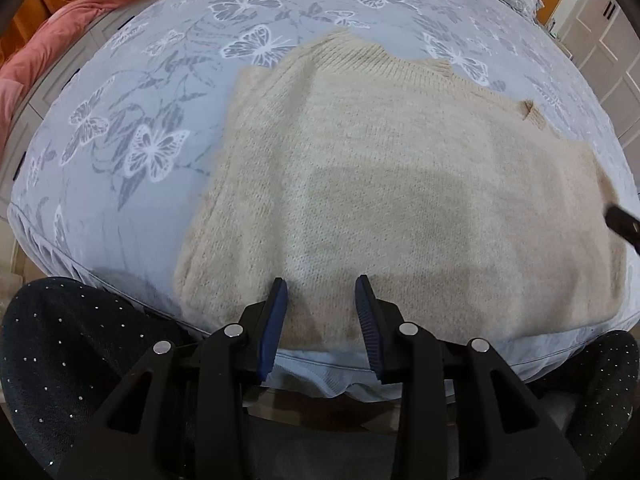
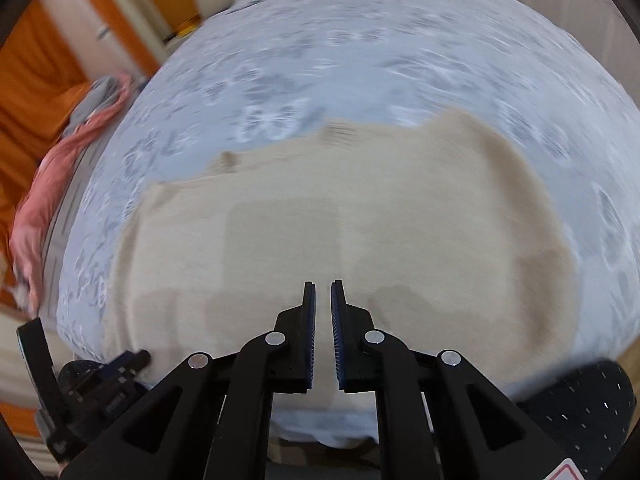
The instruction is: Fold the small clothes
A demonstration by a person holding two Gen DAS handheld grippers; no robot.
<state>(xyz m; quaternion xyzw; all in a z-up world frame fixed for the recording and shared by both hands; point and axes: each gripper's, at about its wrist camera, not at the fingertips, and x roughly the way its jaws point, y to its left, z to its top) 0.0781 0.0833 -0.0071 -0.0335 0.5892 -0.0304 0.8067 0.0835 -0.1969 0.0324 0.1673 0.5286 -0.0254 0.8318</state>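
Observation:
A cream knit sweater (image 1: 400, 184) lies flat on the bed, its ribbed collar on the far side and its left side folded in. My left gripper (image 1: 322, 284) hovers over the sweater's near hem, open, with nothing pinched between its blue pads. At the right edge of the left wrist view, the dark tip of my right gripper (image 1: 622, 220) shows by the sweater's right side. The right wrist view is motion-blurred. There the right gripper (image 2: 323, 286) stands over the sweater (image 2: 360, 220) with only a narrow slit between its pads and no cloth in it. The left gripper (image 2: 100, 376) shows at lower left.
A blue-grey bedsheet (image 1: 160, 100) with white butterflies covers the bed. A pink blanket (image 1: 24, 68) lies bunched beyond its left edge, with orange curtains behind. Pale cabinet doors (image 1: 616, 60) stand at the right. Dark dotted fabric (image 1: 60, 344) of the person's clothing fills the near corners.

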